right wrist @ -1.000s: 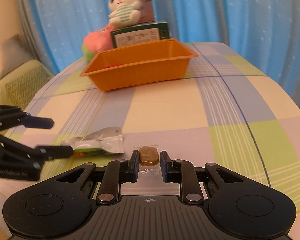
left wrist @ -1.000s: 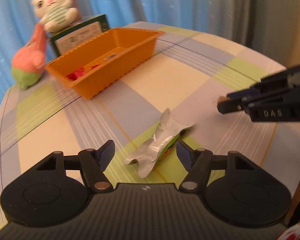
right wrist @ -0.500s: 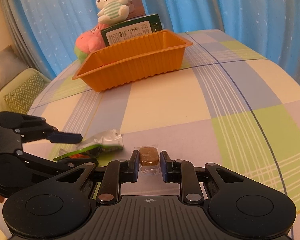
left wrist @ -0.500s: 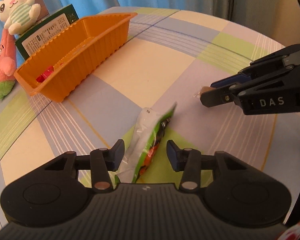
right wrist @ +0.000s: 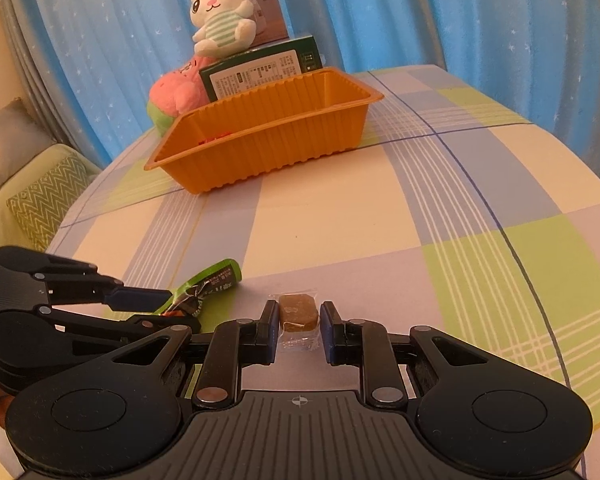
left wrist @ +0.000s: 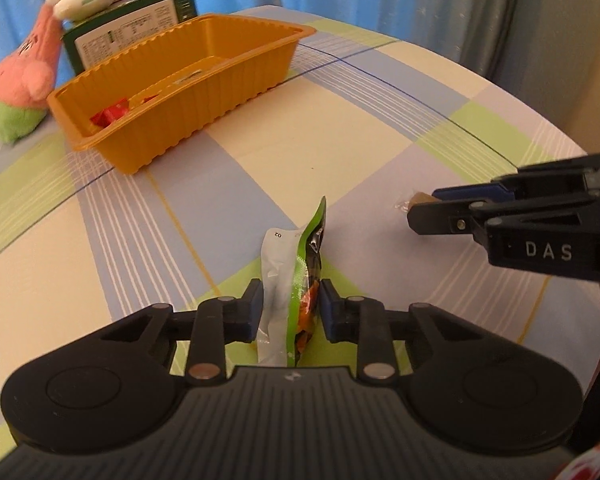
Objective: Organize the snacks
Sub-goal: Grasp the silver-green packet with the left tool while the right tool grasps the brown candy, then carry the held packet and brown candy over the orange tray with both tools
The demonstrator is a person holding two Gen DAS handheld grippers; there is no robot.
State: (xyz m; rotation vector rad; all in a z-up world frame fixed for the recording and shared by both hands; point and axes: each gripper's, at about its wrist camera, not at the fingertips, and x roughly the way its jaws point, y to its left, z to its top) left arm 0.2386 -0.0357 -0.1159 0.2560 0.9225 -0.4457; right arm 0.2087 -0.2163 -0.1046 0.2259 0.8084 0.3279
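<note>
A green and silver snack packet [left wrist: 290, 280] stands on edge on the checked tablecloth. It sits between the jaws of my left gripper [left wrist: 290, 312], which are closing, and both pads touch its sides. In the right wrist view the packet's green end [right wrist: 216, 280] sticks out past the left gripper [right wrist: 176, 308]. My right gripper [right wrist: 299, 320] is shut on a brown candy in a clear wrapper [right wrist: 297, 310], low on the cloth. From the left wrist view, the right gripper [left wrist: 420, 206] comes in at the right. An orange tray [left wrist: 172, 148] [right wrist: 268, 144] sits farther back, holding red wrappers [left wrist: 110, 114].
Behind the tray are a green box [right wrist: 260, 72], a white rabbit plush [right wrist: 220, 12] on top of it and a pink and green plush [left wrist: 20, 88]. Blue curtains hang behind the table. A sofa with a cushion [right wrist: 40, 200] lies past the table's left edge.
The left gripper's jaws have come together around the packet, which went from lying flat to standing on edge. The right gripper keeps its hold on the candy, unmoved.
</note>
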